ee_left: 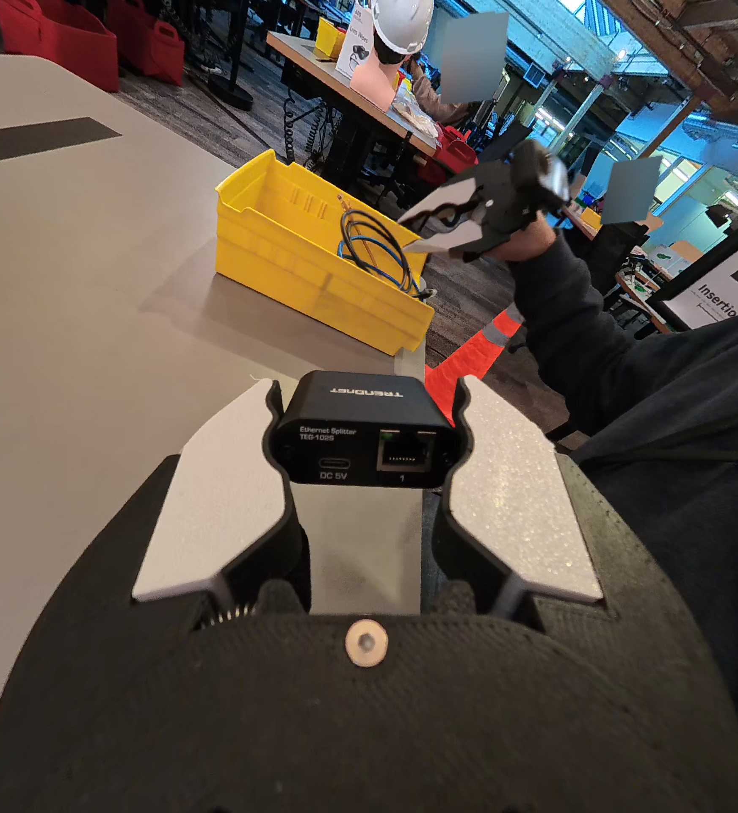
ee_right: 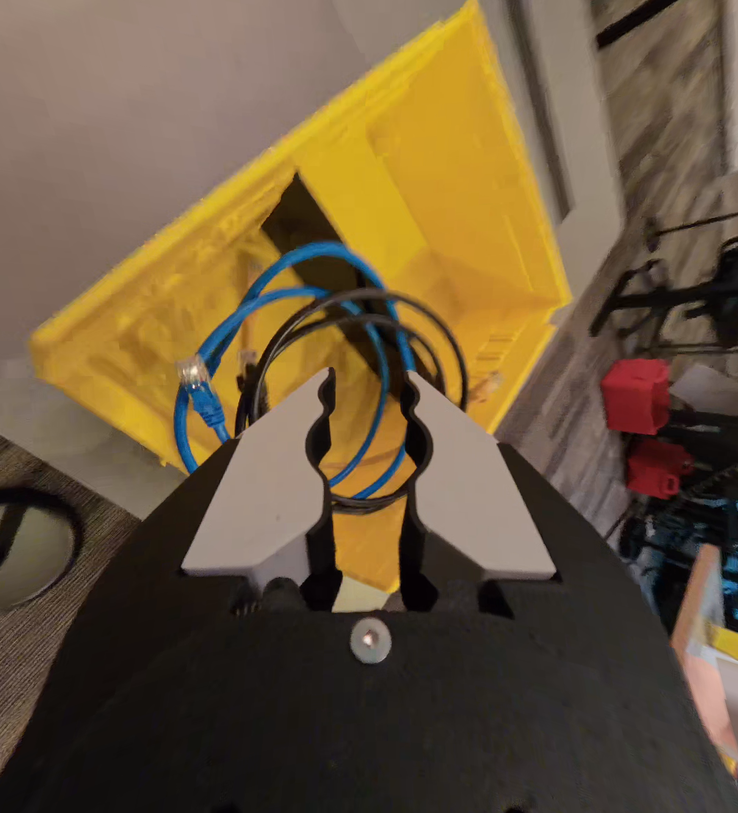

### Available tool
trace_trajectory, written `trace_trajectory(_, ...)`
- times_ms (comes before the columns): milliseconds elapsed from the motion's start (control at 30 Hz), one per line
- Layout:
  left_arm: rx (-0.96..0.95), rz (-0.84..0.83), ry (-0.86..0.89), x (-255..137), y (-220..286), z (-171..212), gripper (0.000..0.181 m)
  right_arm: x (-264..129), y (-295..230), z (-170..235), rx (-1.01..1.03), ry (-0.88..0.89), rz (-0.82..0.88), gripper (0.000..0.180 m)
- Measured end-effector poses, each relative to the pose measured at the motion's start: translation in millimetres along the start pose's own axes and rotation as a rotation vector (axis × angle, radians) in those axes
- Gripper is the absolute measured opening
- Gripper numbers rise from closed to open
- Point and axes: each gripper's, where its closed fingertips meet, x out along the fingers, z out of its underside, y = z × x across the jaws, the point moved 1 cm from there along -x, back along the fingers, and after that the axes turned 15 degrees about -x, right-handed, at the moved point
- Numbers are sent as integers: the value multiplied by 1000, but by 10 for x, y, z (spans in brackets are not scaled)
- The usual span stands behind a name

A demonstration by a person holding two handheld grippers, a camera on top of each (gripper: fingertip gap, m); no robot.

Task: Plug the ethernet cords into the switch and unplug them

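My left gripper (ee_left: 367,387) is shut on a small black switch box (ee_left: 365,433), held by its two sides near the table's edge. Its ethernet port (ee_left: 403,455) faces the camera and is empty. My right gripper (ee_right: 369,374) is open and empty, hovering above the yellow bin (ee_right: 446,184); it also shows in the left wrist view (ee_left: 411,233). In the bin lie a coiled blue ethernet cord (ee_right: 208,396) and a coiled black cord (ee_right: 402,303), both also in the left wrist view (ee_left: 376,250). The blue cord's clear plug (ee_right: 191,369) points toward the bin's near wall.
The yellow bin (ee_left: 270,272) sits at the grey table's (ee_left: 72,352) right edge. An orange cone (ee_left: 464,360) stands on the floor beyond that edge. A person's dark sleeve (ee_left: 622,352) fills the right. Red bins (ee_right: 635,396) and stands are on the floor. My hands' fingertips stand some 40 cm from each other.
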Motion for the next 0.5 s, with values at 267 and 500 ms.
trace_trajectory(267,-44,84,7,137,131,69,73,-561,-292,-2254,-370,530,237,52)
trace_trajectory(500,-117,228,-11,281,356,196,73,-542,-824,-3491,-618,764,322,52)
